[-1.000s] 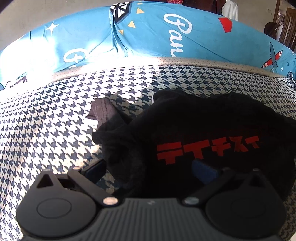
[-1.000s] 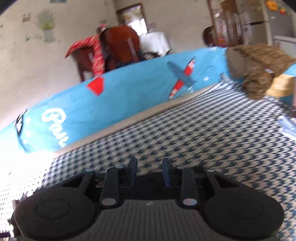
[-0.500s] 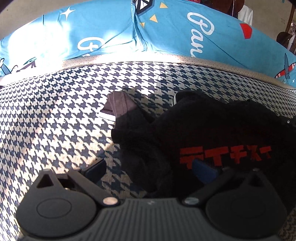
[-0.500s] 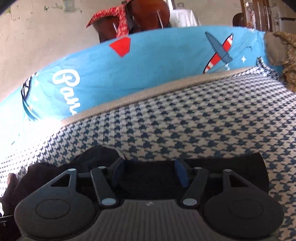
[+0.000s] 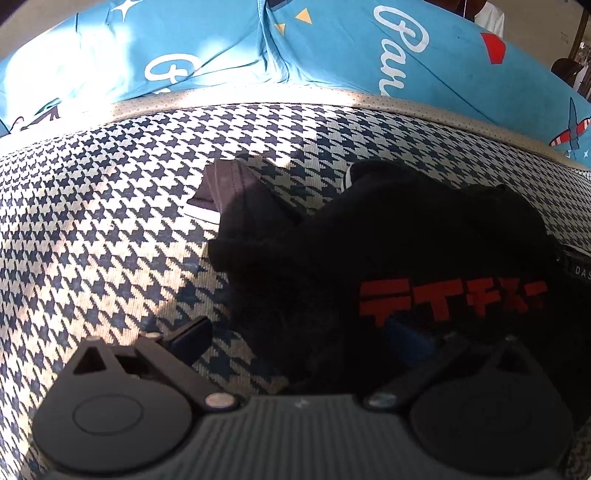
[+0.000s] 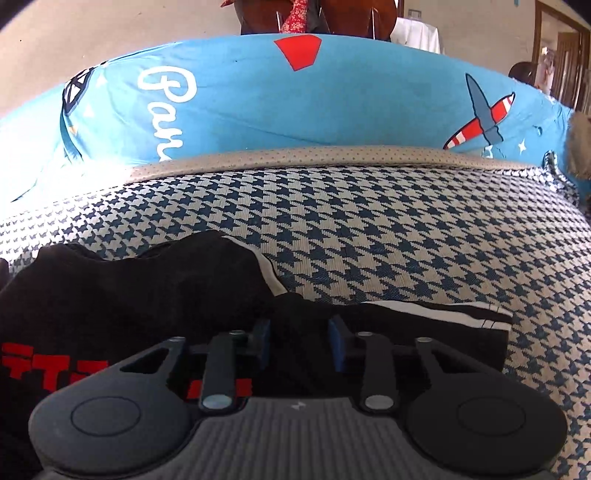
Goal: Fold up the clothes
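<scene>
A black T-shirt point(image 5: 406, 240) with red lettering point(image 5: 450, 295) lies rumpled on the houndstooth bed cover point(image 5: 92, 221). One sleeve sticks out to the left. My left gripper point(image 5: 299, 332) is low over the shirt's left part and stands wide open, with cloth lying between its fingers. In the right wrist view the same shirt point(image 6: 129, 295) shows a white-striped sleeve point(image 6: 424, 310) spread to the right. My right gripper point(image 6: 300, 339) is shut on a raised ridge of the black cloth, which sits between the blue pads point(image 6: 338, 343).
A long blue bolster point(image 6: 332, 103) printed with white script and a red-and-blue plane runs along the far edge of the bed, behind a beige trim strip point(image 6: 332, 158). Beyond it stands a wooden chair point(image 6: 351, 14). A brown furry item point(image 6: 580, 144) sits at the far right.
The right gripper came down from a raised view onto the shirt, opened wider half a second ago, and has now narrowed on a fold. The left gripper stayed open and shifted slightly left.
</scene>
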A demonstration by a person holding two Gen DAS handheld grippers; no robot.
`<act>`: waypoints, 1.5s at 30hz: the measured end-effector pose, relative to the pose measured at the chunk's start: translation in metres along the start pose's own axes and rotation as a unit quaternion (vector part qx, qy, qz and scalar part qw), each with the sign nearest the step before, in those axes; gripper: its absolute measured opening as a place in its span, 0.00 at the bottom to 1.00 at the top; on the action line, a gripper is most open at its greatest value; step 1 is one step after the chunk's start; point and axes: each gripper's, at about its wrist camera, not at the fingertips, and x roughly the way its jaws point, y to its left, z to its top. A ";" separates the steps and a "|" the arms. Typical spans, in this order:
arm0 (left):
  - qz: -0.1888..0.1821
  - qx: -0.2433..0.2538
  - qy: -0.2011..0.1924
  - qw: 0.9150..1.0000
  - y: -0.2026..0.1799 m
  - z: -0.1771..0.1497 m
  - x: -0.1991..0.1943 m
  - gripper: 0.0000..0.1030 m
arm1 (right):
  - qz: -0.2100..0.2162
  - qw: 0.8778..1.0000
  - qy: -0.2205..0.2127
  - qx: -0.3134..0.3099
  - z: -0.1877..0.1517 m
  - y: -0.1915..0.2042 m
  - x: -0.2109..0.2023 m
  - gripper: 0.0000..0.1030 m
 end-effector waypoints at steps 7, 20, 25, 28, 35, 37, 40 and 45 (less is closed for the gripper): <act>-0.002 -0.003 -0.012 1.000 0.003 0.003 0.000 1.00 | -0.042 0.997 -0.060 0.037 0.015 -0.009 -0.013 0.16; -0.017 -0.029 -0.012 0.999 0.017 0.014 0.000 1.00 | -0.204 0.968 -0.067 0.126 0.040 -0.036 0.004 0.16; -0.017 -0.029 -0.008 0.999 0.019 0.014 0.001 1.00 | -0.198 0.968 -0.089 0.129 0.047 -0.026 -0.011 0.24; -0.019 -0.032 -0.004 0.999 0.020 0.012 0.003 1.00 | -0.174 0.972 -0.115 0.108 0.053 -0.010 -0.023 0.32; -0.018 -0.031 0.007 0.999 0.020 0.006 0.002 1.00 | -0.139 0.980 -0.132 0.043 0.061 0.033 -0.031 0.40; -0.015 -0.028 0.007 0.999 0.019 0.003 0.001 1.00 | -0.144 0.980 -0.134 0.030 0.063 0.041 -0.030 0.45; -0.013 -0.024 0.009 1.000 0.018 0.001 0.000 1.00 | -0.164 0.977 -0.134 0.030 0.063 0.045 -0.030 0.51; -0.010 -0.015 0.015 1.000 0.016 -0.004 -0.001 1.00 | -0.122 0.982 -0.141 0.039 0.063 0.049 -0.031 0.52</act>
